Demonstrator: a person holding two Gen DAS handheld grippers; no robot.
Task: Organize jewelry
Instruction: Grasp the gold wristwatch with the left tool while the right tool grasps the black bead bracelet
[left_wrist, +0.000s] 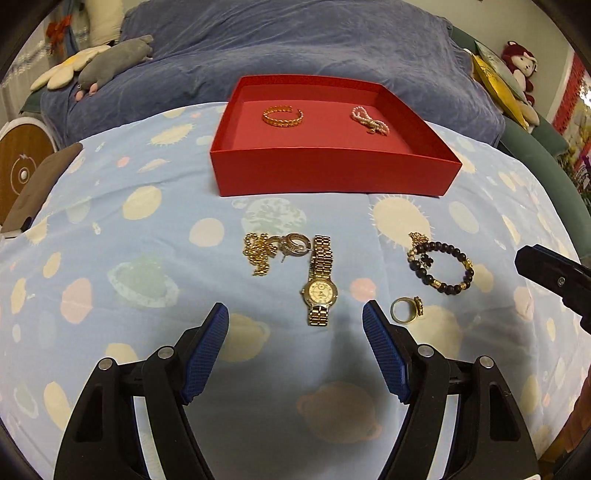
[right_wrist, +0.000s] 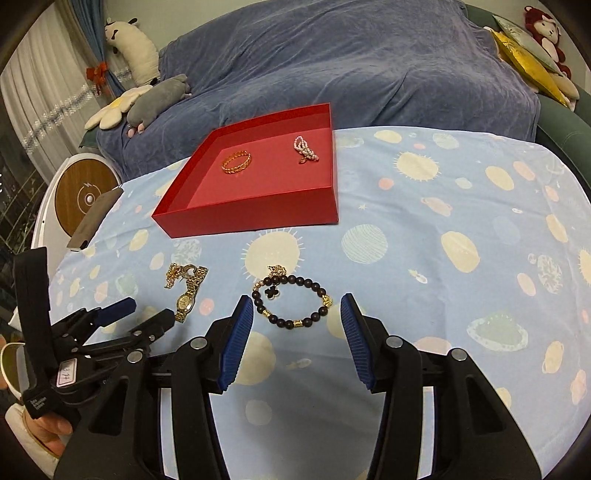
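Left gripper (left_wrist: 295, 314) hovering with jaws wide apart, holding nothing, gold watch (left_wrist: 320, 280) lying on the cloth between its tips; right gripper (right_wrist: 297, 306) gaping, empty, over the dark bead bracelet (right_wrist: 295, 301); red tray (left_wrist: 334, 173) sitting behind, holding gold bangle (left_wrist: 283, 116) and pearl strand (left_wrist: 369, 120).

Watch dial (left_wrist: 320, 291) markings unreadable

Matt card, shiny metal, soft cloth

Matt red cardboard box (left_wrist: 332, 173); glossy gold metal watch (left_wrist: 320, 284); smooth pale-blue printed cloth (left_wrist: 129, 229).
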